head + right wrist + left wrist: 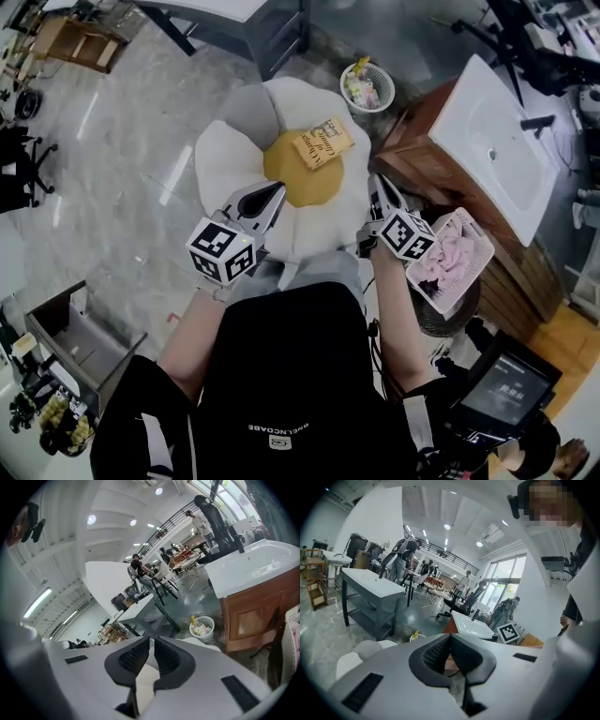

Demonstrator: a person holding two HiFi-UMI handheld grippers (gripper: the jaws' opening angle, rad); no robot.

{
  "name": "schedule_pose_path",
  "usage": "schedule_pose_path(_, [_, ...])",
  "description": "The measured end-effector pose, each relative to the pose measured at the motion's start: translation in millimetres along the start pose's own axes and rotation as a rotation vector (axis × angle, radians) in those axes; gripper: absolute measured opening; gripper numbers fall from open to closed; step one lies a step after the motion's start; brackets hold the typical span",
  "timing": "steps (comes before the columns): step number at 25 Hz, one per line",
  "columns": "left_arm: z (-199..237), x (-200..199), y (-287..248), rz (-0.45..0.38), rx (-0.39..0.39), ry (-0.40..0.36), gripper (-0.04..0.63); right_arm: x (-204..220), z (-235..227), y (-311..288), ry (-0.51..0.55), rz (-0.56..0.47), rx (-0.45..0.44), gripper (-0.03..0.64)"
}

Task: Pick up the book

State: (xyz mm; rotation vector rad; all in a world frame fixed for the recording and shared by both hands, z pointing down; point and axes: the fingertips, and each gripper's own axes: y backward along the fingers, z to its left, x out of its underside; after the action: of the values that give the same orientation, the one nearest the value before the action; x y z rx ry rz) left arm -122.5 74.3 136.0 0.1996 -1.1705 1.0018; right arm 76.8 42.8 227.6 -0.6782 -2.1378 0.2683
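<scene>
1. Person's black shirt (281, 375) fills the lower middle of the head view, with both forearms reaching forward from it.
2. Grey shelf unit (80, 337) stands on the marble floor (122, 187) at lower left, well apart from everything else listed.
3. Left claw (267, 199) is clenched: in the left gripper view its dark pads meet at the tips with nothing between them. Its marker cube (223, 250) sits just behind. In the head view the tip lies over the left edge of the cushion's yellow centre.
4. Flower-shaped cushion (225, 159) rests on the floor, white petals around a yellow centre (286, 173).
5. Book (322, 142), tan with dark lettering, lies flat and turned at an angle on the upper right of the yellow centre, one corner over a white petal. Neither claw touches it.
6. White waste basket (368, 86) stands on the floor just beyond the cushion.
7. Right claw (382, 192) is clenched and empty, its pads together in the right gripper view. It hangs at the cushion's right edge, with its marker cube (406, 234) behind.
8. Pink cloth (450, 258) lies in a white-rimmed container just beside the right claw's cube.
9. White washbasin (492, 141) tops a wooden cabinet (422, 141) at far right.
</scene>
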Motion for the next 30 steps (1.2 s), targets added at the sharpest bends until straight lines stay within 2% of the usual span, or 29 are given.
schedule_pose_path(17, [30.4,56.8,-39.1,0.060,-0.124,0.085,0.015,58.8,-92.9,-78.5,-0.010,0.187,-0.002,0.044])
schedule_pose_path(27, [60.5,86.1,-53.0,0.086,-0.177,0.127,0.015,80.0,-140.4,-126.6,-0.033,0.241,0.037,0.044])
schedule_pose_path(30, [69.6,104.1,-63.1,0.102,-0.194,0.140,0.015,91.7,-166.9,-143.6,-0.059,0.257,0.047,0.044])
